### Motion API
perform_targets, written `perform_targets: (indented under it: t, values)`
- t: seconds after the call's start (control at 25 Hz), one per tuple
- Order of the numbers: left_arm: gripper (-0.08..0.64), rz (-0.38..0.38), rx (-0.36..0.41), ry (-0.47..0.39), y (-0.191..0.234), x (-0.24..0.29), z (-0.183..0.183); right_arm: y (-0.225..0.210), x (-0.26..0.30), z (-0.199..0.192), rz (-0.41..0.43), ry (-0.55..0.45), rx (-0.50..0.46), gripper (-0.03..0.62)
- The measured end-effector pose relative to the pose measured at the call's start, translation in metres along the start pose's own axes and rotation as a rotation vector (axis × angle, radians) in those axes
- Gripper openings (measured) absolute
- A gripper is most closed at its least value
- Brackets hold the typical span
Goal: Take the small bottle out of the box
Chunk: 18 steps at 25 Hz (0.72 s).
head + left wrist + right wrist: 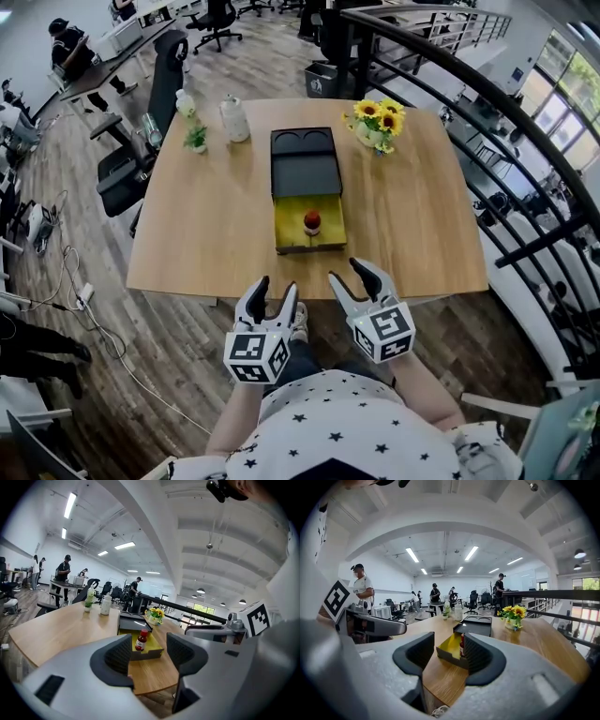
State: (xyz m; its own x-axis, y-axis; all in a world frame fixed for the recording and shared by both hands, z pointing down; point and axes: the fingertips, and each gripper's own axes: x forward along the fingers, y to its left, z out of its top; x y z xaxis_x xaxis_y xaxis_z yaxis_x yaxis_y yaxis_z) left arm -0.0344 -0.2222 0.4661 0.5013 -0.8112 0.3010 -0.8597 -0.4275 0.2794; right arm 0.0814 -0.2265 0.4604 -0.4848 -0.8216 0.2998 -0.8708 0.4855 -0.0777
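A small bottle (pixel 312 221) with a red cap stands upright in the open yellow-lined box (pixel 285 231) at the table's middle front; the box's black lid (pixel 305 173) lies behind it. The left gripper view shows the small bottle (pixel 141 640) between the jaws, far ahead. In the right gripper view the small bottle (pixel 461 646) is half hidden by the right jaw. My left gripper (pixel 276 298) and right gripper (pixel 355 274) both hang open and empty in front of the table's near edge, short of the box.
A sunflower pot (pixel 377 125) stands at the back right of the wooden table (pixel 206 225). A white jar (pixel 234 119) and a small plant (pixel 195 137) are at the back left. Office chairs (pixel 141 150) stand left of the table; a black railing (pixel 487 159) runs along the right.
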Motion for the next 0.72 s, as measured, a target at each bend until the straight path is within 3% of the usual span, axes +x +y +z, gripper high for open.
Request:
perform_targets:
  t: [0.4, 0.72]
  values:
    - [0.215, -0.001, 0.009, 0.048, 0.039, 0.052, 0.019, -0.029, 0.074, -0.001, -0.011, 0.050, -0.017, 0.178]
    - [0.215, -0.004, 0.011, 0.087, 0.062, 0.085, 0.021, -0.049, 0.122, -0.022, -0.012, 0.127, -0.032, 0.178]
